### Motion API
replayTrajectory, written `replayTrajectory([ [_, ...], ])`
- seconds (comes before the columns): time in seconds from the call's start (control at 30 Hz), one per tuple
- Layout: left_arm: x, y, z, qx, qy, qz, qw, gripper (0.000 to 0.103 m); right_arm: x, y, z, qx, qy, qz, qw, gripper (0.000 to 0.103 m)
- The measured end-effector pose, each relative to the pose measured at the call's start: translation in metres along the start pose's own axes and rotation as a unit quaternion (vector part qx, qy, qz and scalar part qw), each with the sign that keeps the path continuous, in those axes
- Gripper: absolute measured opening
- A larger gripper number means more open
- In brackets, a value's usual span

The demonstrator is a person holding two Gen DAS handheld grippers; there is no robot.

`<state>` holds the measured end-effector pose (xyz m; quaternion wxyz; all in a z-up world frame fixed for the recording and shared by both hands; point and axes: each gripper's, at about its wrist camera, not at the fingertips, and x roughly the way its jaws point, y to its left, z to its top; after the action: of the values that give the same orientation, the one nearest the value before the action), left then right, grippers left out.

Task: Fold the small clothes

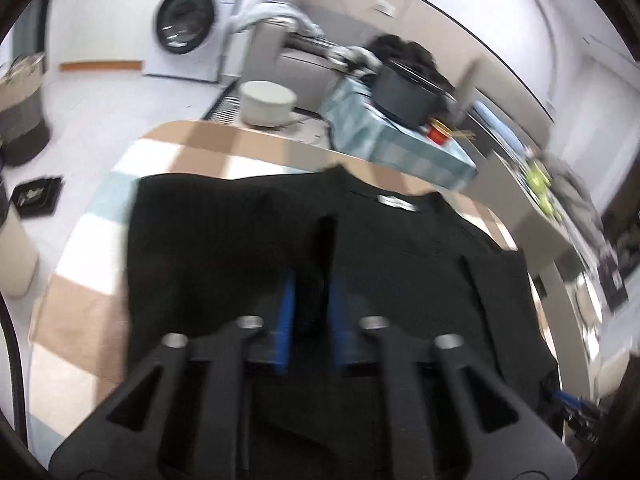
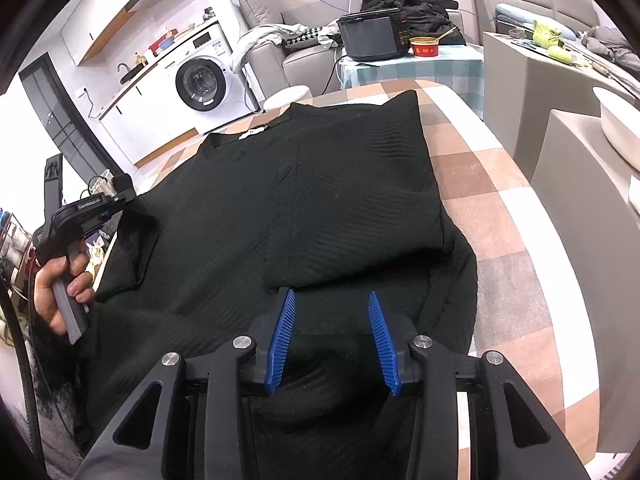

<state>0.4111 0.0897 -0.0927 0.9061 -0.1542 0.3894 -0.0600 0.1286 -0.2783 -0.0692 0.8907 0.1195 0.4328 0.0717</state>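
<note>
A black knit sweater (image 2: pixel 320 184) lies spread on the checked table cover (image 2: pixel 500 200), its neck label (image 2: pixel 252 133) toward the far end and its right side folded over the body. My left gripper (image 1: pixel 312 280) is shut on a fold of the sweater (image 1: pixel 240 240) and holds it raised; from the right wrist view it (image 2: pixel 116 204) grips the sweater's left edge. My right gripper (image 2: pixel 332 300) is open, with its blue pads (image 2: pixel 282 340) just above the sweater's near hem, holding nothing.
A washing machine (image 2: pixel 204 84) stands at the back left. A small table with a blue checked cloth (image 2: pixel 412 68) carries a black appliance (image 2: pixel 372 38) and a red bowl (image 2: pixel 425 47). A white round stool (image 1: pixel 266 102) and beige cabinets (image 2: pixel 580 184) flank the table.
</note>
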Motion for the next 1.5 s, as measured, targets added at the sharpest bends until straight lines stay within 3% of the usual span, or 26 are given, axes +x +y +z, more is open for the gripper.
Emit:
replayTrajectory([
  [0.03, -0.003, -0.007, -0.001, 0.009, 0.002, -0.006, 0.9999, 0.059, 0.000, 0.001, 0.000, 0.001, -0.001, 0.001, 1.000, 0.039],
  [0.13, -0.026, -0.012, -0.007, 0.030, -0.023, 0.001, 0.9993, 0.074, -0.003, 0.002, -0.001, 0.003, -0.007, 0.004, 1.000, 0.039],
  [0.37, -0.065, 0.012, -0.041, 0.017, -0.016, 0.044, 0.9988, 0.075, -0.004, 0.002, 0.008, 0.011, -0.022, -0.003, 1.000, 0.039],
  [0.63, -0.078, 0.028, -0.091, 0.018, 0.009, 0.058, 0.9981, 0.075, 0.034, 0.021, 0.017, 0.001, 0.015, 0.026, 1.000, 0.039],
  [0.77, -0.086, 0.034, -0.099, 0.012, 0.018, 0.060, 0.9980, 0.080, 0.052, 0.021, 0.022, 0.027, 0.034, -0.006, 0.999, 0.039],
  [0.87, -0.098, 0.040, -0.103, 0.010, 0.019, 0.064, 0.9977, 0.082, 0.035, 0.017, 0.022, 0.035, 0.015, 0.004, 0.999, 0.039],
  [0.97, -0.115, 0.047, -0.106, -0.001, 0.010, 0.071, 0.9974, 0.093, 0.006, 0.011, 0.018, 0.028, -0.008, -0.017, 0.999, 0.039],
  [1.03, -0.125, 0.051, -0.106, -0.008, 0.004, 0.069, 0.9976, 0.102, -0.010, 0.004, 0.013, 0.027, -0.015, -0.023, 0.999, 0.046],
  [1.2, -0.150, 0.051, -0.112, -0.003, -0.010, 0.077, 0.9969, 0.102, -0.046, -0.016, -0.007, 0.033, -0.031, -0.048, 0.998, 0.071],
  [1.5, -0.181, 0.054, -0.142, -0.011, -0.011, 0.101, 0.9948, 0.102, -0.062, -0.038, -0.049, 0.025, 0.001, -0.008, 1.000, 0.072],
])
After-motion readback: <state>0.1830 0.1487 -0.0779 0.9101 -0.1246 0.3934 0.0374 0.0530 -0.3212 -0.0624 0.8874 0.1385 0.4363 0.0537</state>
